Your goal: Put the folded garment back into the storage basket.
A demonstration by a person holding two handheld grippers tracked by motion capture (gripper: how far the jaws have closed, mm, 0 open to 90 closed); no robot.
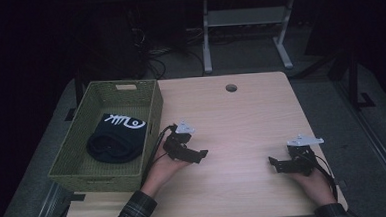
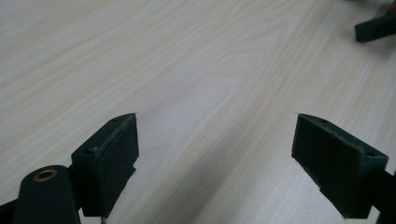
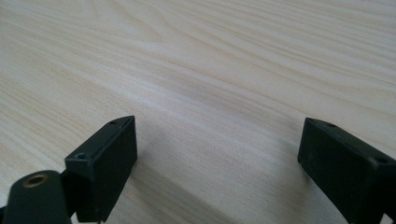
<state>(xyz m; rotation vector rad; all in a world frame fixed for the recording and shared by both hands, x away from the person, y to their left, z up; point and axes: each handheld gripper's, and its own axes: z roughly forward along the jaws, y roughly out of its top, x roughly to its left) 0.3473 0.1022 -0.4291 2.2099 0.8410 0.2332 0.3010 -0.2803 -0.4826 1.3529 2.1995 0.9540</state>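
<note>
Left gripper (image 1: pixel 197 155) hovering spread over pale wooden worktop (image 1: pixel 241 116) | right gripper (image 1: pixel 276 164) spread too, empty | soft black folded garment with white fish-bone print (image 1: pixel 116 135) lying in green woven basket (image 1: pixel 154 115) | looking light, floppy, best pinched at a folded edge

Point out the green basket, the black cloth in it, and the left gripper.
green basket (image 1: pixel 151 121): high view, on its woven right wall.
black cloth (image 1: pixel 116 137): high view, on the folded middle, below the white fishbone print.
left gripper (image 1: pixel 203 155): high view, at its open black jaw tips.
</note>
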